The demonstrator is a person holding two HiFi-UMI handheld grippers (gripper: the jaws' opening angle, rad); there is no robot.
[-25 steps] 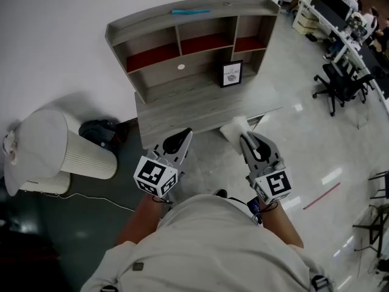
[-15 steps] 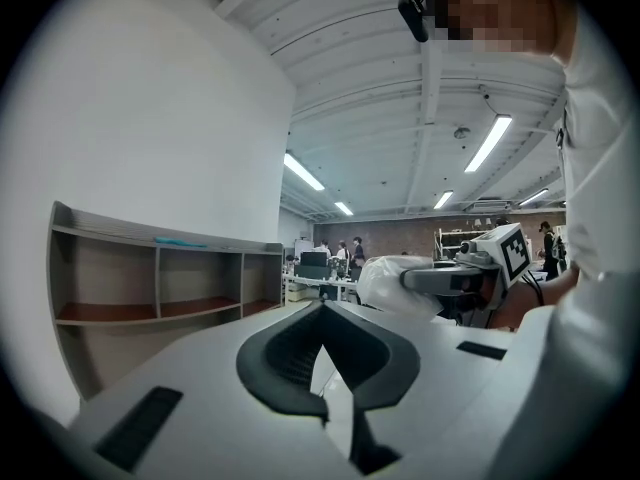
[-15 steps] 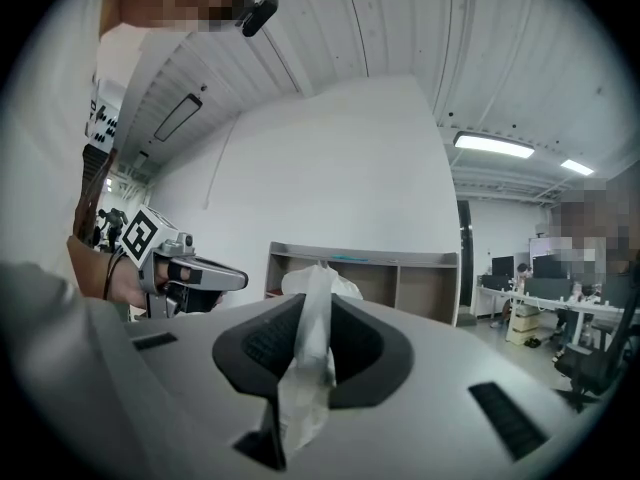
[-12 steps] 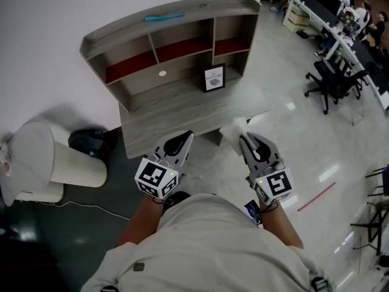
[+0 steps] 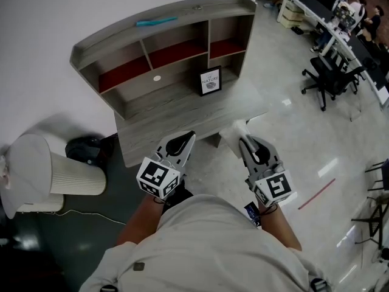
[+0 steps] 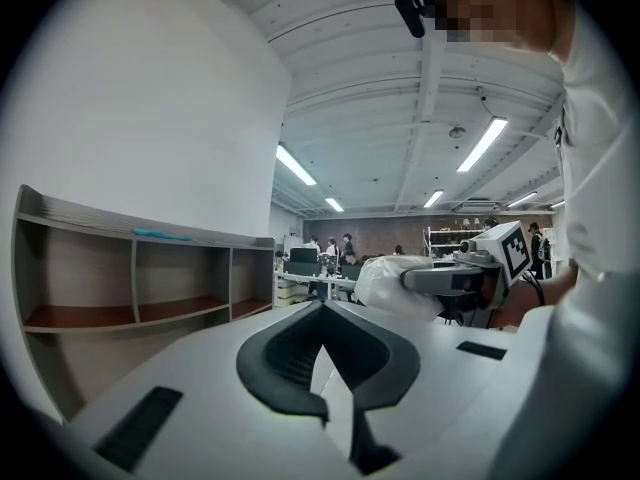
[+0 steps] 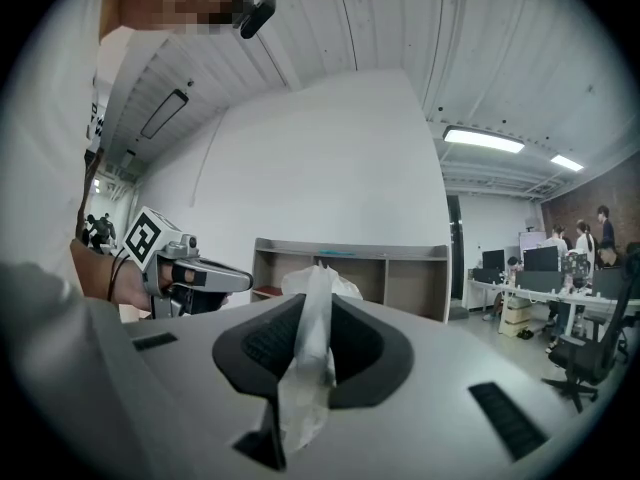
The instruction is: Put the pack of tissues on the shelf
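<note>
I'm gripping the pack of tissues (image 5: 233, 131) by its wrapper in the right gripper (image 5: 242, 140), at the desk's (image 5: 176, 117) front edge, well short of the shelf (image 5: 182, 12). I'm keeping the left gripper (image 5: 187, 136) closed, empty.

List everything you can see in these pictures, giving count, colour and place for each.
shelf: one, grey wood with red compartment floors, against the white wall
picture frame: one, black, standing on the shelf's lower board
flat item: one, teal, on top of the shelf
ribbed appliance: one, white, on the floor left of the shelf
office chair: one clearly seen, black, right of the shelf
pack of tissues: one, white, in the right tool
left tool: one, grey, shut, empty
right tool: one, grey, shut on the pack of tissues
</note>
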